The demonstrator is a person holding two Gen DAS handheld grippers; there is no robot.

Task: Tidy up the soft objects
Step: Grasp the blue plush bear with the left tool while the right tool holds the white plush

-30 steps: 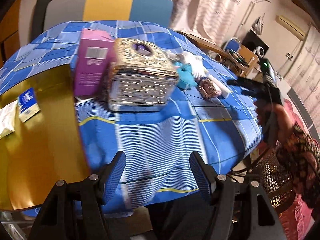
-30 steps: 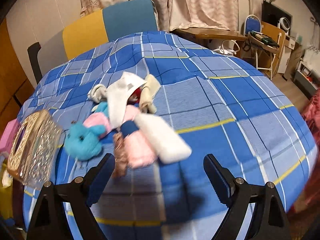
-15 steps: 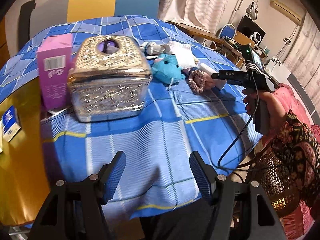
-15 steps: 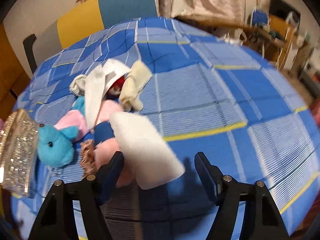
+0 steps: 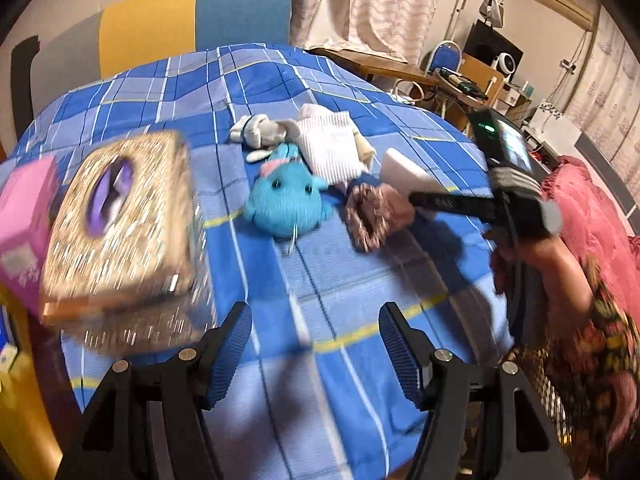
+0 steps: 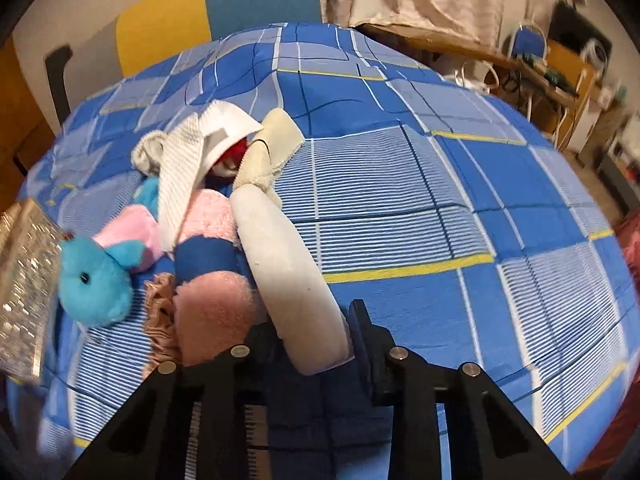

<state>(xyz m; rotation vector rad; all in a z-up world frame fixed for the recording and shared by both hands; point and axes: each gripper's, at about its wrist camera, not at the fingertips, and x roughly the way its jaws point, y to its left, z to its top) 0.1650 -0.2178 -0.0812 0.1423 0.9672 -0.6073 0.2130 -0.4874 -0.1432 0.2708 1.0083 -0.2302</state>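
Note:
A pile of soft things lies on the blue checked tablecloth (image 6: 440, 208): a blue plush toy (image 6: 94, 280) (image 5: 286, 202), pink fluffy pieces (image 6: 216, 312), a brown scrunchie (image 5: 366, 216), a white ribbed cloth (image 6: 192, 160) (image 5: 330, 144) and a long white foam block (image 6: 288, 280) (image 5: 404, 172). My right gripper (image 6: 310, 340) has its jaws closed against the near end of the white foam block. It also shows in the left wrist view (image 5: 416, 200). My left gripper (image 5: 316, 352) is open and empty above the cloth, in front of the blue plush.
A glittery gold tissue box (image 5: 120, 232) and a pink carton (image 5: 20, 224) stand left of the pile. A yellow-and-blue chair (image 5: 192, 16) is behind the table. A desk with clutter (image 5: 472, 80) stands at the back right.
My right gripper moved in onto the white foam block and its jaws closed on it. My left gripper swung right, bringing the plush pile to the centre of its view.

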